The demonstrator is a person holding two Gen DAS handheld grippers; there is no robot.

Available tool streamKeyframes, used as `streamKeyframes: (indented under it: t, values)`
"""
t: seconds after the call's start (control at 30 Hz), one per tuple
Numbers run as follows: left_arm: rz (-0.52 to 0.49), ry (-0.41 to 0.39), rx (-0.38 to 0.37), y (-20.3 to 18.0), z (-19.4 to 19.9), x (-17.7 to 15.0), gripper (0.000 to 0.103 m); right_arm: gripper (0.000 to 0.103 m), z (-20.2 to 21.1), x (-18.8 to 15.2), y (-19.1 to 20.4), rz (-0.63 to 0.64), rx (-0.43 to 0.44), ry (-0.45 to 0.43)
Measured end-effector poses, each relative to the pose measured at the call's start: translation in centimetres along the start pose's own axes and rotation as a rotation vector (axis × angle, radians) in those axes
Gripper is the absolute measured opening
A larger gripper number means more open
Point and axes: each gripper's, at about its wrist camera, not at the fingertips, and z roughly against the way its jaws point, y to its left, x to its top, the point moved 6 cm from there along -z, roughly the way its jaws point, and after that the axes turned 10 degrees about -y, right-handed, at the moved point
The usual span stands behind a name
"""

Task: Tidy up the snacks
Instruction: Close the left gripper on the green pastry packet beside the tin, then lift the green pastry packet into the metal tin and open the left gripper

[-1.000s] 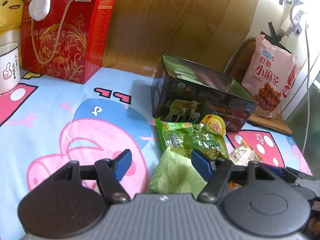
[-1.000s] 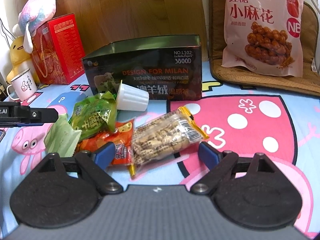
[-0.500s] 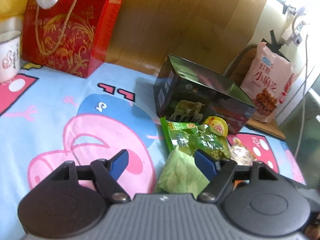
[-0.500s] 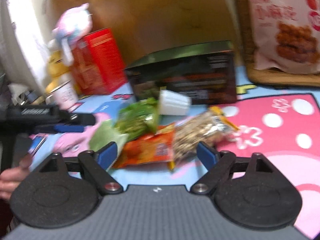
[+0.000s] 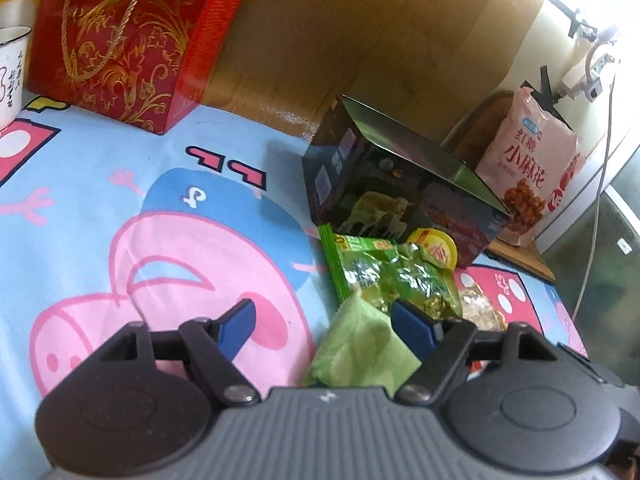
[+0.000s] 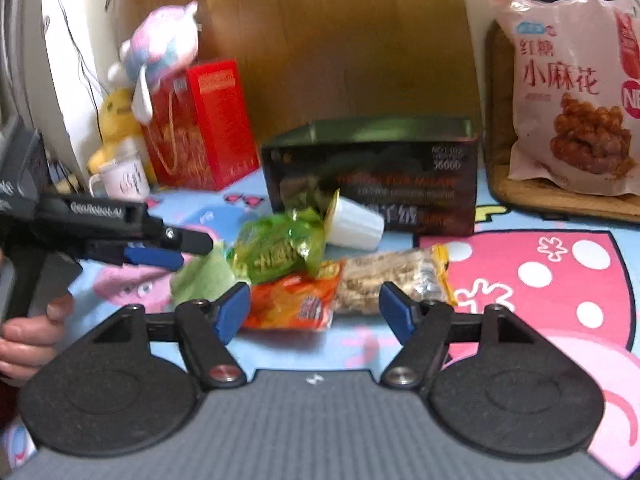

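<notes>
A pile of snacks lies in front of a dark open box point(image 6: 372, 184) point(image 5: 400, 200). It holds a pale green packet point(image 5: 360, 348) point(image 6: 204, 276), a shiny green bag point(image 5: 392, 276) point(image 6: 276, 248), an orange packet point(image 6: 292, 304), a clear bag of nuts point(image 6: 388, 276) and a white jelly cup point(image 6: 352, 224) with a yellow lid point(image 5: 434, 248). My left gripper point(image 5: 324, 320) point(image 6: 160, 252) is open, with the pale green packet between its fingers. My right gripper point(image 6: 316, 308) is open and empty, just before the orange packet.
A red gift bag point(image 5: 120, 40) point(image 6: 200, 124), a white mug point(image 6: 120, 178) and soft toys point(image 6: 160, 52) stand at the back left. A large pink snack bag point(image 6: 576, 92) point(image 5: 528, 172) leans on a brown cushion at the back right. A cartoon cloth point(image 5: 120, 220) covers the table.
The left gripper has moved forward and lower over the pale green packet. The right gripper has swung left and closer to the pile, bringing the left gripper into its view.
</notes>
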Motion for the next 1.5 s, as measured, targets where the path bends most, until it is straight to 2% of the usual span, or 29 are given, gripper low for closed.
streamKeyframes:
  t: [0.1, 0.2, 0.3, 0.33, 0.37, 0.4, 0.47, 0.5, 0.6, 0.73, 0.87, 1.0, 1.13, 1.2, 1.23, 1.3, 1.4, 1.5]
  values:
    - [0.004, 0.003, -0.011, 0.1, -0.2, -0.1, 0.076, 0.072, -0.4, 0.0, 1.0, -0.024, 0.096, 0.033]
    - [-0.006, 0.021, -0.046, -0.5, -0.2, -0.5, 0.074, 0.069, -1.9, -0.9, 2.8, 0.016, 0.136, 0.087]
    - [-0.021, 0.042, -0.071, -1.3, 0.0, -1.3, 0.066, 0.066, -2.8, -1.4, 4.5, 0.074, 0.164, 0.1]
    - [-0.024, 0.048, -0.082, -1.7, 0.1, -1.7, 0.062, 0.059, -3.0, -1.5, 5.0, 0.093, 0.178, 0.106]
    - [-0.026, 0.055, -0.09, -2.0, 0.3, -2.0, 0.062, 0.037, -3.6, -1.8, 5.6, 0.093, 0.209, 0.138]
    - [-0.033, 0.05, -0.083, -2.2, 0.5, -2.3, 0.063, 0.034, -3.9, -2.3, 6.0, 0.077, 0.232, 0.167]
    - [-0.042, 0.043, -0.064, -2.5, 0.9, -2.7, 0.061, 0.033, -3.9, -2.5, 6.4, 0.109, 0.223, 0.149]
    - [-0.035, 0.046, -0.063, -2.5, 1.1, -2.7, 0.06, 0.026, -3.8, -2.4, 6.5, 0.112, 0.229, 0.152]
    - [-0.012, 0.054, -0.079, -2.9, 1.1, -1.9, 0.056, 0.025, -3.5, -1.4, 5.4, 0.054, 0.235, 0.136]
    - [-0.06, 0.011, -0.125, -5.8, 0.2, 1.5, 0.056, 0.023, -3.1, 2.4, 3.5, 0.027, 0.2, 0.037]
    - [-0.175, -0.073, -0.16, -10.3, -2.2, 5.6, 0.056, 0.023, -3.8, 6.8, 0.5, 0.027, 0.124, -0.06]
    - [-0.225, -0.077, -0.167, -13.6, -6.7, 8.2, 0.056, 0.023, -5.9, 9.4, -3.4, 0.005, 0.024, -0.101]
    - [-0.26, -0.059, -0.119, -14.9, -11.3, 8.5, 0.062, 0.027, -8.1, 9.8, -6.7, 0.012, -0.09, -0.098]
    - [-0.264, -0.054, -0.094, -14.5, -12.0, 8.2, 0.063, 0.039, -8.5, 9.5, -8.0, 0.017, -0.155, -0.087]
    - [-0.256, -0.056, -0.098, -14.2, -11.8, 8.1, 0.063, 0.038, -8.3, 9.3, -8.6, 0.001, -0.166, -0.1]
    - [-0.245, -0.072, -0.116, -13.7, -10.7, 8.0, 0.065, 0.039, -6.9, 9.2, -9.4, -0.053, -0.145, -0.157]
    - [-0.218, -0.109, -0.122, -12.1, -8.4, 7.9, 0.067, 0.045, -5.0, 8.5, -10.1, -0.125, -0.188, -0.206]
    - [-0.188, -0.152, -0.116, -10.1, -5.7, 7.0, 0.068, 0.045, -4.1, 6.9, -9.8, -0.229, -0.11, -0.176]
